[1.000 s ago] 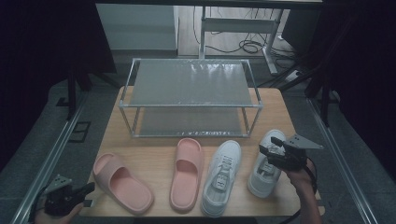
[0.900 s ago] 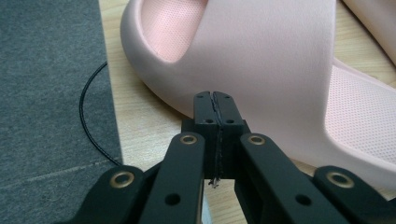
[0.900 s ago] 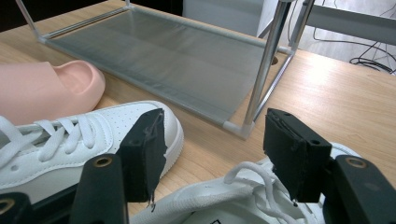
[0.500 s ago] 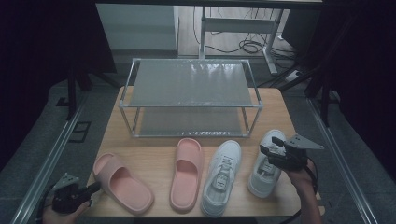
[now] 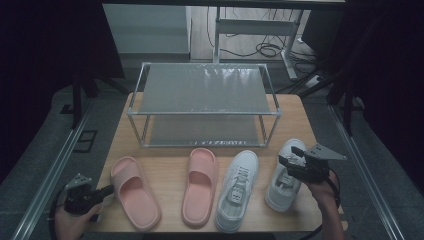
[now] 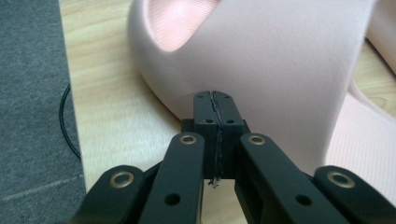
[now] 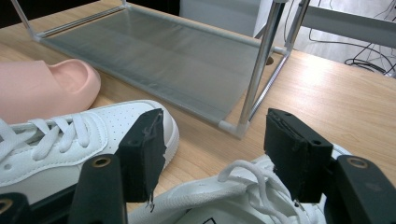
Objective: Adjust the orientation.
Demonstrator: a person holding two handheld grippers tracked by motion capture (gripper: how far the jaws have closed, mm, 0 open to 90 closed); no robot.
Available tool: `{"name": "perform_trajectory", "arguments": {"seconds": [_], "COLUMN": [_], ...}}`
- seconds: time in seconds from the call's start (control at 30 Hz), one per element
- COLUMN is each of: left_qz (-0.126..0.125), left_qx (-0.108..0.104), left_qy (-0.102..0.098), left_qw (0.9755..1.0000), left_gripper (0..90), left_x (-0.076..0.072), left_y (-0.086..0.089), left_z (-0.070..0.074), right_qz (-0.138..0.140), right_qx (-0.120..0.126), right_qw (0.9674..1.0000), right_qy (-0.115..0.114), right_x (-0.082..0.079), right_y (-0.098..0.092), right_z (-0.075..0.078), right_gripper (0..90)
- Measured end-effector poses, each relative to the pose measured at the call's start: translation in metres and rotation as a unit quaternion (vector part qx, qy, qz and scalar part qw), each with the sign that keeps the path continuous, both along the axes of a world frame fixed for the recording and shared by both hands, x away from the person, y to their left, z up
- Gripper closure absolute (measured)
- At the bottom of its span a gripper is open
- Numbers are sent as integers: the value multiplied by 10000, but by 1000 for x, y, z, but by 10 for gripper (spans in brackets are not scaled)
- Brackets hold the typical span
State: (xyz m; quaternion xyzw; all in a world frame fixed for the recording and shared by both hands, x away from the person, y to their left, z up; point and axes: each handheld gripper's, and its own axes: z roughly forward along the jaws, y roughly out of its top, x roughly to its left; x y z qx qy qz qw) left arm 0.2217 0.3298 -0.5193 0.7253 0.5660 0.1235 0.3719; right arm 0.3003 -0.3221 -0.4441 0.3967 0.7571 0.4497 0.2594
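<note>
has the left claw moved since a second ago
Yes. In the high view the left claw has slid right, from off the table's left edge toward the left pink slipper; its closed tips now nearly reach the slipper.

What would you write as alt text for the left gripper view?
The left gripper, jaws shut and empty, points at the side of a pink slipper lying on a wooden table. Grey floor shows past the table's edge.
</note>
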Motion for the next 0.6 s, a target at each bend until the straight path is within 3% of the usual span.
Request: {"name": "perform_trajectory", "arguments": {"seconds": [0.3,0.47,0.57,0.6], "left_qz": [-171,-395,-452,-438], "left_qx": [52,24,51,32], "left_qy": [42,100,101,-6], "left_qw": [9998,9992,9989,9990], "left_gripper": [900,900,900,900], "left_x": [25,45,49,47], "left_y": [-18,-32,-35,-36], "left_z": [1,2,3,5], "right_qz": [13,-26,-27,-33], "right_qx": [-29,4,4,8], "right_qw": [10000,10000,10000,10000], "right_qy": [29,14,9,0], "right_x": [0,1,0,0], "right_y": [1,-2,-2,-3], "right_z": [-1,-1,0,0], "right_gripper": [390,387,386,386]}}
